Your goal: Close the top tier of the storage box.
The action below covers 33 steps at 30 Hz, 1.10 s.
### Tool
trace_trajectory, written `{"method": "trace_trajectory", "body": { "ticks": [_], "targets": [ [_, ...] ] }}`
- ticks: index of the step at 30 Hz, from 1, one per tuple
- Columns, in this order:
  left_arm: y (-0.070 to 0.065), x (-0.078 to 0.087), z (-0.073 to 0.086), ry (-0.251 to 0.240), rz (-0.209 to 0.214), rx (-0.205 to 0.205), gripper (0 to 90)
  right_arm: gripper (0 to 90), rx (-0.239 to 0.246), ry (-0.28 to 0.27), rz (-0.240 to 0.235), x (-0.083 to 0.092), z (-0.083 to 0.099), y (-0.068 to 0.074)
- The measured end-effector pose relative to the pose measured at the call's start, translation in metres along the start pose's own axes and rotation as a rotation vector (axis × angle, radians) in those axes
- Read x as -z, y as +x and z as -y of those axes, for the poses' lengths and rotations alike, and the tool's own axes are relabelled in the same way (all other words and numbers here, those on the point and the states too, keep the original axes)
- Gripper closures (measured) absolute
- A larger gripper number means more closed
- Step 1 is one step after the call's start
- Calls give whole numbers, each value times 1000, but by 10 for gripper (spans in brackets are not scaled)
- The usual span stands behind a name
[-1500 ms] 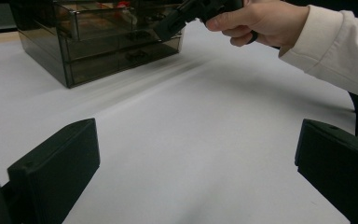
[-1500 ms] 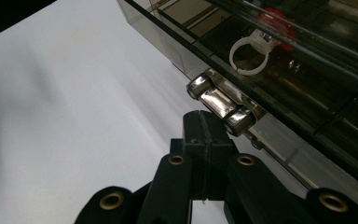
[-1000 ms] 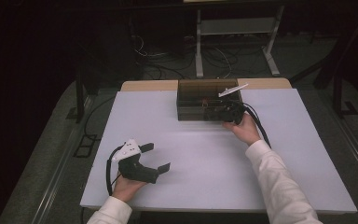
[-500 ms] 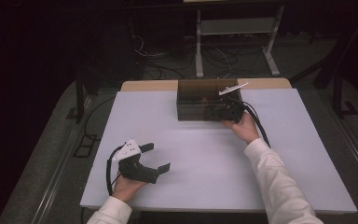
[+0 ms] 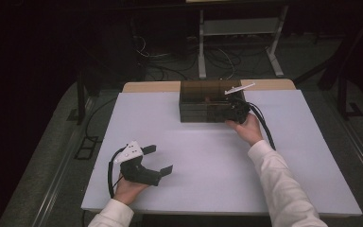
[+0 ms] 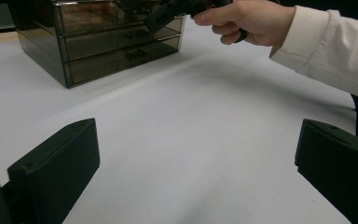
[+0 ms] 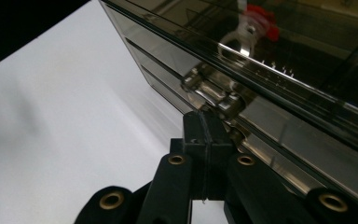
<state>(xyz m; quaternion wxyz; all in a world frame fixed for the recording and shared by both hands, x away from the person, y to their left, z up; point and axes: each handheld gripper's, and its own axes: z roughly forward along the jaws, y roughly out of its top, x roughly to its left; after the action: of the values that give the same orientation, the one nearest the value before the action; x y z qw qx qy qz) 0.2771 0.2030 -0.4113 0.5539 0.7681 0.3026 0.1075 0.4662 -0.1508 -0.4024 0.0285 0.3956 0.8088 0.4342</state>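
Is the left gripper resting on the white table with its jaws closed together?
No, the left gripper has its jaws spread wide apart above the table.

My left gripper (image 6: 193, 179): jaws spread wide at both bottom corners, only bare surface between them.
Surface (image 6: 205, 135): white, running ahead of me.
Drawer box (image 6: 98, 39): smoky, see-through, far left, three drawer fronts facing me.
Right hand (image 6: 247, 21): top right, cream sleeve, right gripper (image 6: 168, 11) at the box's upper front.
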Motion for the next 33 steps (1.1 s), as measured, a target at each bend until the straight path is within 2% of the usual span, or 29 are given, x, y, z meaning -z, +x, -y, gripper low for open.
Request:
{"method": "trace_trajectory", "body": {
  "ticks": [8, 18, 27, 33],
  "targets": [
    [-1, 0, 0, -2, 1, 2, 0, 828, 47, -7, -37, 11, -2, 11],
    [-3, 5, 1, -9, -7, 6, 0, 701, 90, -11, -42, 31, 1, 21],
    [-4, 3, 1, -5, -3, 7, 0, 509, 71, -49, -39, 51, 10, 25],
    [-4, 3, 1, -9, -3, 9, 0, 441, 98, -61, -32, 64, 17, 29]
  ]
}}
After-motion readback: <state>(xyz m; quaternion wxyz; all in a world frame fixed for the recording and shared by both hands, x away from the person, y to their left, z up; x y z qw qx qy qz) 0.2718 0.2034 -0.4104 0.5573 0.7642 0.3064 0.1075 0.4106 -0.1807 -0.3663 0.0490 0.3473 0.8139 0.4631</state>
